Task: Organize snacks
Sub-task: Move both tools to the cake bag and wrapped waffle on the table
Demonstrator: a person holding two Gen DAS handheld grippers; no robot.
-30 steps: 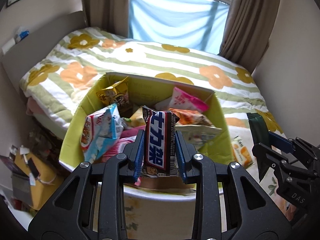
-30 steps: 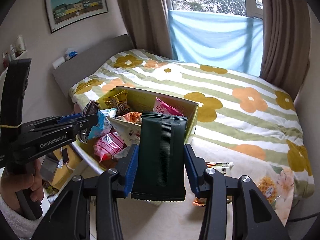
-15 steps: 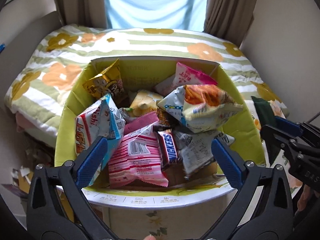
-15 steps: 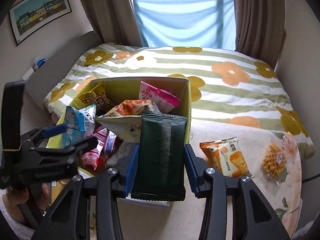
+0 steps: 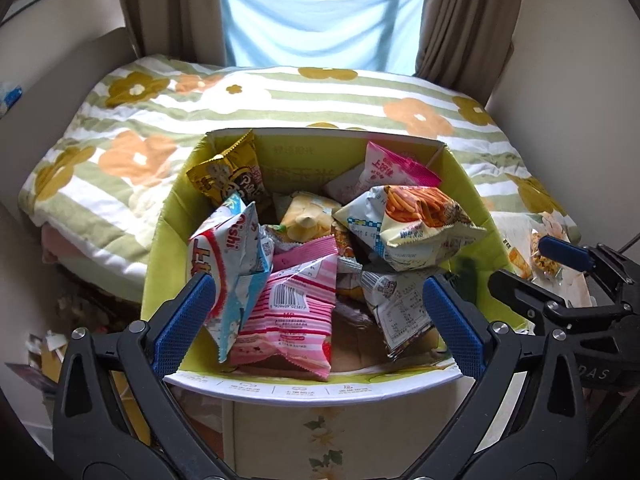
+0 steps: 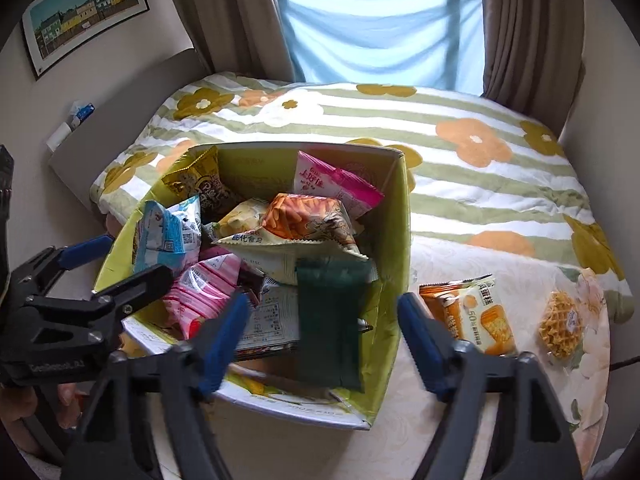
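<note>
Your yellow-green cardboard box (image 6: 400, 216) brims with crinkled foil snack packets; a dark green ribbed pouch (image 6: 332, 320) lies at its right wall.

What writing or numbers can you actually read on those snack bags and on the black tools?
"Oishi": white, red and blue bag.
"上好佳": pink and white bag.
"膨化食品": pale bag showing orange sticks.
"50": orange biscuit pack on the tablecloth.
"DAS": body of the right gripper; the rest is cut off.
Barcode digits on the pink striped packet, box print, and left gripper lettering: too small or blurred.
</note>
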